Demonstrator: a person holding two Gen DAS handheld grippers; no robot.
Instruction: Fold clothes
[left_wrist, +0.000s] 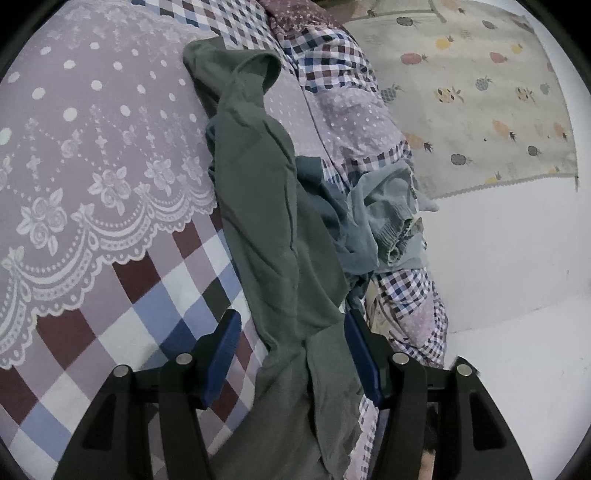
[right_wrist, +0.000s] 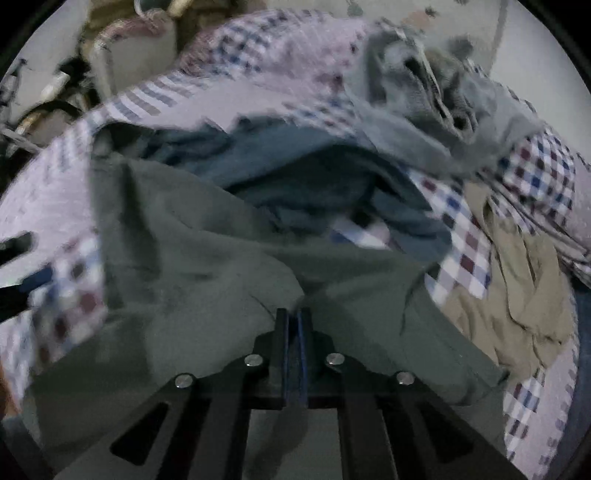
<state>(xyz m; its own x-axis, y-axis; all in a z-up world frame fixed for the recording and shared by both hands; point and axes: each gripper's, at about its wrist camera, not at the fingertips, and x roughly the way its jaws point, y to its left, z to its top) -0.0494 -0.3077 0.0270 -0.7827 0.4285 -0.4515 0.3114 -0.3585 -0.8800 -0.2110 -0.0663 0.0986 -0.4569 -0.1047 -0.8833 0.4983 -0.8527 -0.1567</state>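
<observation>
A grey-green garment lies stretched in a long twisted strip across the checked quilt, one sleeve end at the far end. My left gripper is open, its blue pads either side of the cloth's near end. In the right wrist view the same grey-green garment spreads wide below me, and my right gripper is shut on a pinched fold of it. The picture there is blurred.
A dark blue garment and a pale grey-blue one are heaped right of the strip, also the dark blue garment and grey one. A tan garment lies right. A pineapple-print cloth and white wall border the bed.
</observation>
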